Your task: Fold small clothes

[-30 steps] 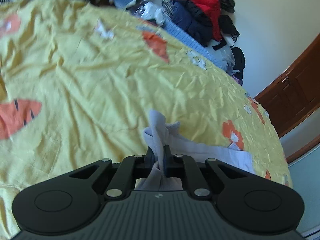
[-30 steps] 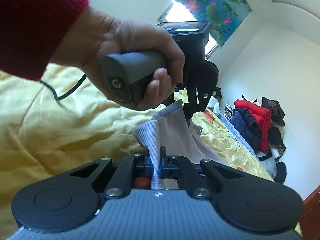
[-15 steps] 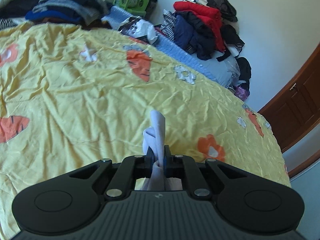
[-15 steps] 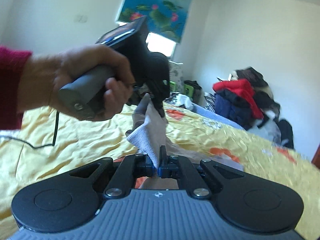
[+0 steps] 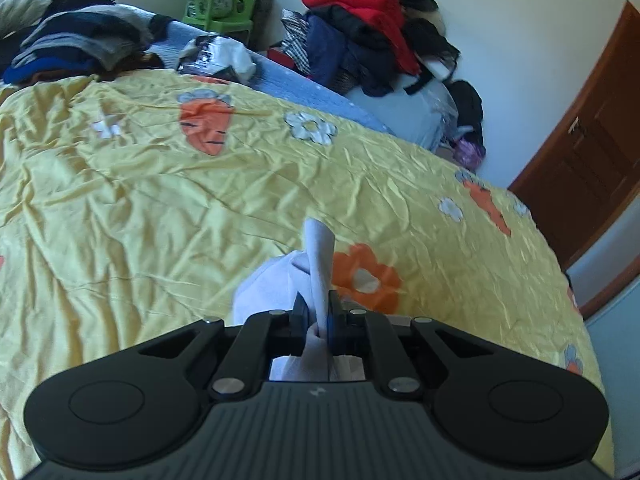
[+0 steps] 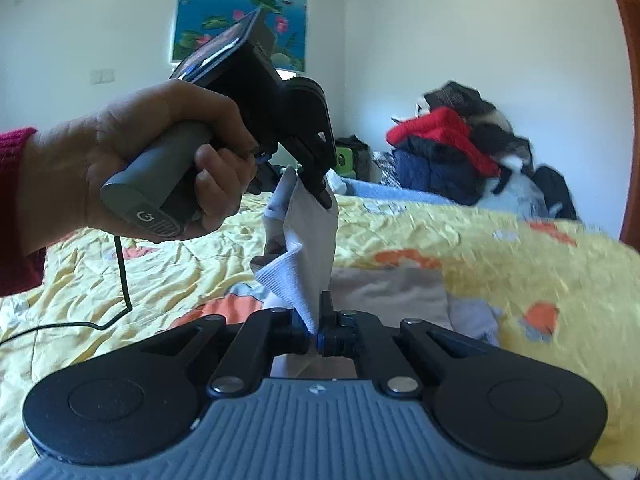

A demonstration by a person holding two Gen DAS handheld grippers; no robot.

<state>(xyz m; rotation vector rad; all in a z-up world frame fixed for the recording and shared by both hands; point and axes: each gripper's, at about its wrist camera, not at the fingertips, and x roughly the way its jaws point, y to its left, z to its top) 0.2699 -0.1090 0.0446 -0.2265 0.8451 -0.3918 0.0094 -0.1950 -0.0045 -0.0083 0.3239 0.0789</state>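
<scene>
left gripper (image 5: pixel 316 312) and right gripper (image 6: pixel 316 320) each pinch one end of a pale sock (image 6: pixel 308 240), holding it stretched above the bedspread (image 5: pixel 160 208), likely to straighten it for folding.

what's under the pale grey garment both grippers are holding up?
Under the pale grey garment, held by the left gripper and right gripper, are the yellow carrot-print bedspread and a beige-grey cloth; the gripper body hides what lies nearer.
</scene>
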